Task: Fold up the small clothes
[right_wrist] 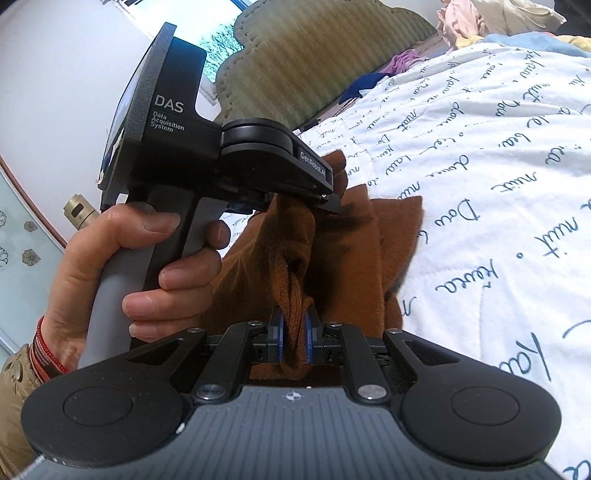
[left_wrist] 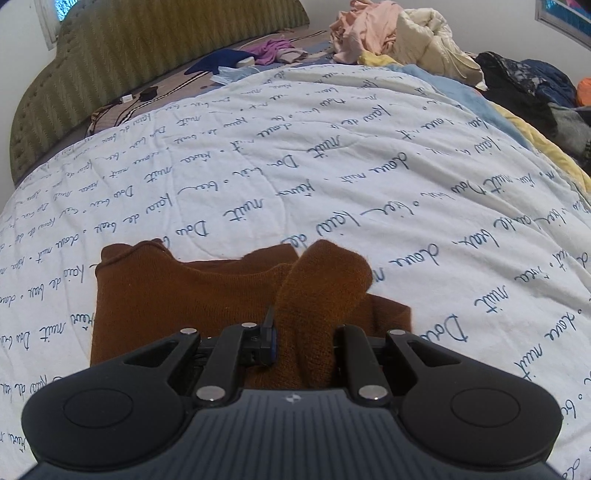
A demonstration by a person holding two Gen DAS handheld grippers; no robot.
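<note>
we look from just behind the left tool [left_wrist: 301,343], tilted steeply down across the bed [left_wrist: 332,166] toward the headboard [left_wrist: 147,55] beyond it. from behind the right tool [right_wrist: 294,338] we face flatter, very near the left tool's body [right_wrist: 221,155]. both views share the brown garment [left_wrist: 177,295] ahead, the bedcover and headboard.

The brown garment [left_wrist: 177,295] hides the left gripper's [left_wrist: 301,332] right jaw and its own lower edge.

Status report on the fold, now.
Left gripper shut on brown garment. Right gripper shut on the same cloth, edge lifted off the white quilt. Nothing blocking; laundry pile well clear.
</note>
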